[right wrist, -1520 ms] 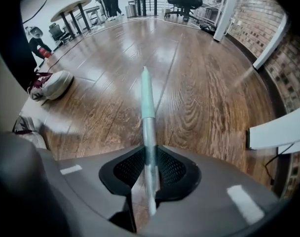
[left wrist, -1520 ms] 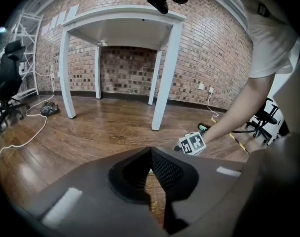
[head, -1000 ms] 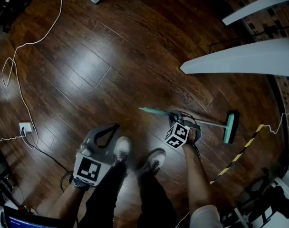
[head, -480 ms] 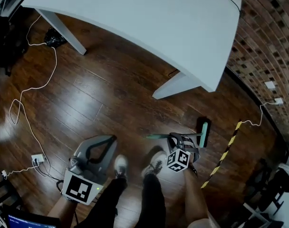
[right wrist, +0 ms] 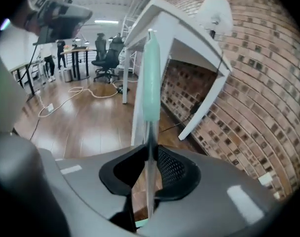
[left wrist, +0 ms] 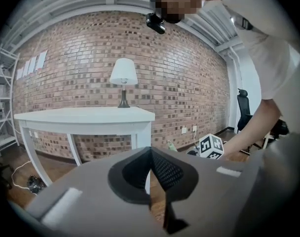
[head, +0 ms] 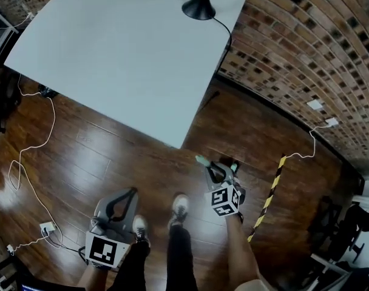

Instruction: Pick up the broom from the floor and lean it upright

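The broom has a thin metal shaft with a teal grip point(right wrist: 151, 78). In the right gripper view it runs straight up through the jaws. My right gripper point(right wrist: 150, 151) is shut on the shaft. Seen from the head view, the right gripper point(head: 215, 170) is off the floor near the table's corner, with the teal handle end point(head: 200, 159) sticking out past it. A teal bit point(head: 233, 162) shows behind the gripper; the broom head is otherwise hidden. My left gripper point(head: 131, 193) hangs at the lower left, shut and empty, its pads meeting in the left gripper view point(left wrist: 150, 152).
A white table point(head: 111, 59) with a lamp base point(head: 198, 8) stands ahead against a brick wall point(head: 294, 59). A yellow-and-black striped strip point(head: 268, 196) lies on the wood floor at right. White cables point(head: 27, 144) and a socket block point(head: 47, 228) lie at left. My shoes point(head: 179, 206) are between the grippers.
Both grippers have risen from the floor. The broom, lying flat a second ago, has come up with the right gripper and now stands steeply. The head view has swung toward the table and wall.
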A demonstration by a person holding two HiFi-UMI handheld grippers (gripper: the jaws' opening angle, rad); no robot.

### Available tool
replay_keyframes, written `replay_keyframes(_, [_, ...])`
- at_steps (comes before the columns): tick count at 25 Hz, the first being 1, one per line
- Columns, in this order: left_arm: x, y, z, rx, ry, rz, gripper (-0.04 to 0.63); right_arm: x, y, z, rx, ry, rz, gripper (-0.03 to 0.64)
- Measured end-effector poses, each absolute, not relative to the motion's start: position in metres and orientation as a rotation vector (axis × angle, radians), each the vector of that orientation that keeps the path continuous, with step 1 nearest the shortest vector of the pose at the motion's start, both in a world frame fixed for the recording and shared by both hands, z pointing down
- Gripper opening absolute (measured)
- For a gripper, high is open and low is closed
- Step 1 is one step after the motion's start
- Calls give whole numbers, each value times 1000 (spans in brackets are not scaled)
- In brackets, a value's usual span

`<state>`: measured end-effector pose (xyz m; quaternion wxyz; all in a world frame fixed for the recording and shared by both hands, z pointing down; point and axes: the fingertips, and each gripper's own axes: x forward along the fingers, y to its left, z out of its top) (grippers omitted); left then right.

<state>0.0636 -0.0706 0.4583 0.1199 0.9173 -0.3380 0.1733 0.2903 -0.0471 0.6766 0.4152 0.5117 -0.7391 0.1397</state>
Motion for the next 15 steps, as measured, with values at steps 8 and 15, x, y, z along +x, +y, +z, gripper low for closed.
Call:
replay_keyframes(8, [104, -104, 456, 2675, -1050, 512, 0, 333, -149, 653, 1350, -1898, 341, 98])
replay_keyframes(15, [113, -118, 471, 2646, -1072, 568, 0, 319, -223, 655, 1316, -1970, 349, 94])
